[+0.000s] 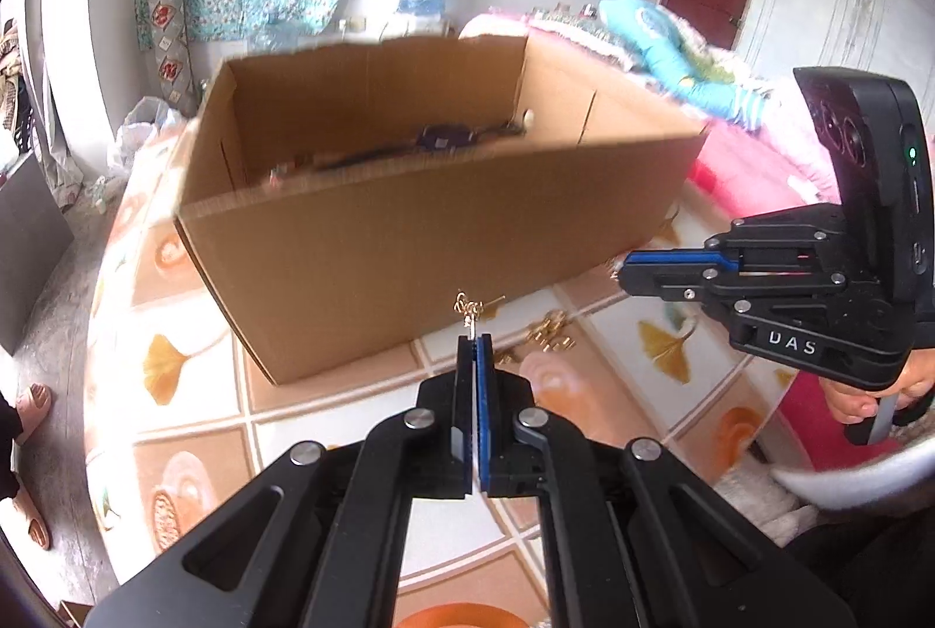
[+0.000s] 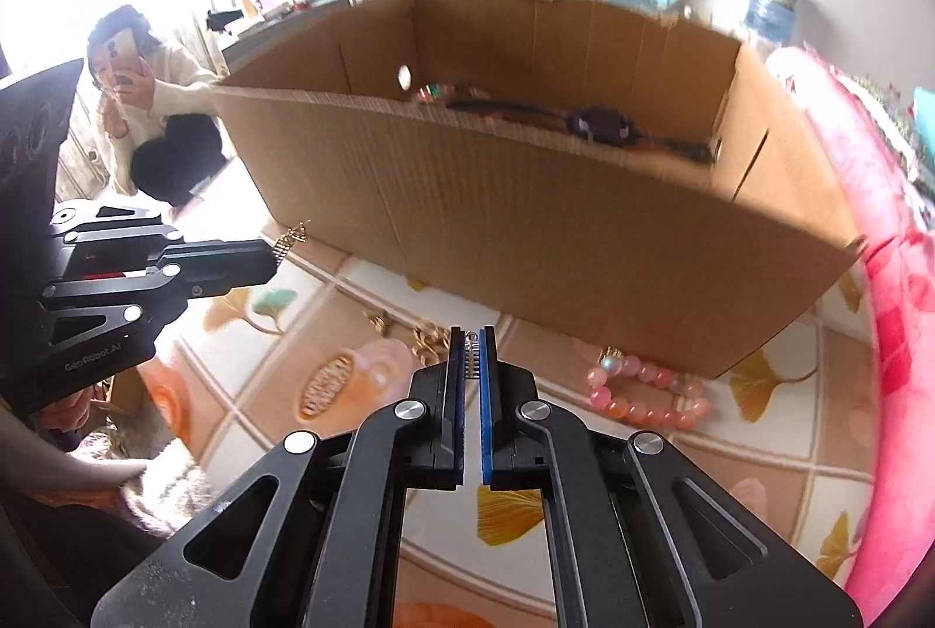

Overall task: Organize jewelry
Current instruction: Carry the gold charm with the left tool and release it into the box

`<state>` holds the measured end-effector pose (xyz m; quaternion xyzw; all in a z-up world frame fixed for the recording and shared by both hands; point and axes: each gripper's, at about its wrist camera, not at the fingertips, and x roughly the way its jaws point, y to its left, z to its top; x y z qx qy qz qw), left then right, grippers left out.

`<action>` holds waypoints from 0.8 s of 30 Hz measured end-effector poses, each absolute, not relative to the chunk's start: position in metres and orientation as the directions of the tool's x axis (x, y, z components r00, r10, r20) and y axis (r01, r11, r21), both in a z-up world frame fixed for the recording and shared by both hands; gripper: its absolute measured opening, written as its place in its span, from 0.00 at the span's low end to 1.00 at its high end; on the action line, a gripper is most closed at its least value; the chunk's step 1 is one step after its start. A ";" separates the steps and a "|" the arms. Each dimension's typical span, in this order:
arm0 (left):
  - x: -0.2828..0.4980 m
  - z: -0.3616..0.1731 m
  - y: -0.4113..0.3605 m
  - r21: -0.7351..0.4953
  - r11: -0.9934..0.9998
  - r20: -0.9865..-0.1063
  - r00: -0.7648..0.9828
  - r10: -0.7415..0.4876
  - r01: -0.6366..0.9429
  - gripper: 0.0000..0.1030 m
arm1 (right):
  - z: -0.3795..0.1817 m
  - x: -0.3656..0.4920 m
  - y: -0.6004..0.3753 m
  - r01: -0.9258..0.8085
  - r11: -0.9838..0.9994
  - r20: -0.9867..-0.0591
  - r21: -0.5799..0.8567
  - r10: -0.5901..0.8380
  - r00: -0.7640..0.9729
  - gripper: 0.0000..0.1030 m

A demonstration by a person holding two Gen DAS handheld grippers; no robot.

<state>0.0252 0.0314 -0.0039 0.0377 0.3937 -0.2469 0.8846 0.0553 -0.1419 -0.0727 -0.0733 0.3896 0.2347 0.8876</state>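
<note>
Both claws are pinched shut on small jewelry pieces in front of the cardboard box.

Left claw (image 1: 474,343) has its jaws together on a gold trinket (image 1: 468,308) that sticks up past the tips, with the cardboard box (image 1: 409,231) just ahead of it. Right claw (image 2: 472,336) has its jaws nearly together, clamped on a small silver toothed piece (image 2: 471,358) between the blue pads. Just below and right of the right claw, a pink bead bracelet (image 2: 648,397) lies on the patterned cloth (image 2: 584,458) against the box's base. More gold pieces (image 1: 549,333) lie on the cloth just ahead and right of the left claw. Inside the box, beyond both claws, rests a dark strap-like item (image 2: 602,125), blurred.
</note>
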 end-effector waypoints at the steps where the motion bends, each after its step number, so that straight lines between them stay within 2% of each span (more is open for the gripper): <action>1: 0.024 0.007 0.033 -0.137 0.869 -0.702 0.573 -0.424 0.475 0.00 | -0.064 0.054 -0.142 -0.482 0.874 -0.711 0.061 0.377 0.594 0.02; 6: 0.033 0.067 0.037 -0.131 0.833 -0.610 0.618 -0.495 0.537 0.00 | -0.001 0.061 -0.138 -0.536 0.841 -0.600 0.080 0.470 0.648 0.02; 8: 0.050 0.078 0.034 -0.135 0.823 -0.609 0.609 -0.509 0.552 0.00 | 0.012 0.080 -0.137 -0.556 0.825 -0.584 0.101 0.501 0.638 0.02; 11: 0.092 0.076 0.023 -0.135 0.820 -0.660 0.567 -0.494 0.556 0.00 | 0.015 0.123 -0.130 -0.556 0.820 -0.631 0.131 0.502 0.592 0.02; 14: 0.147 0.059 0.011 -0.232 0.810 -0.741 0.442 -0.506 0.538 0.00 | 0.003 0.168 -0.121 -0.521 0.829 -0.721 0.203 0.487 0.494 0.02; 18: 0.201 0.032 -0.004 -0.272 0.839 -0.833 0.321 -0.450 0.471 0.00 | -0.017 0.214 -0.113 -0.449 0.854 -0.812 0.261 0.446 0.377 0.02; 22: 0.228 0.014 -0.012 -0.266 0.867 -0.879 0.264 -0.398 0.420 0.01 | -0.032 0.235 -0.109 -0.417 0.876 -0.841 0.242 0.404 0.360 0.07; 24: 0.236 0.009 -0.014 -0.297 0.866 -0.881 0.235 -0.411 0.403 0.01 | -0.035 0.238 -0.109 -0.404 0.885 -0.845 0.233 0.390 0.367 0.10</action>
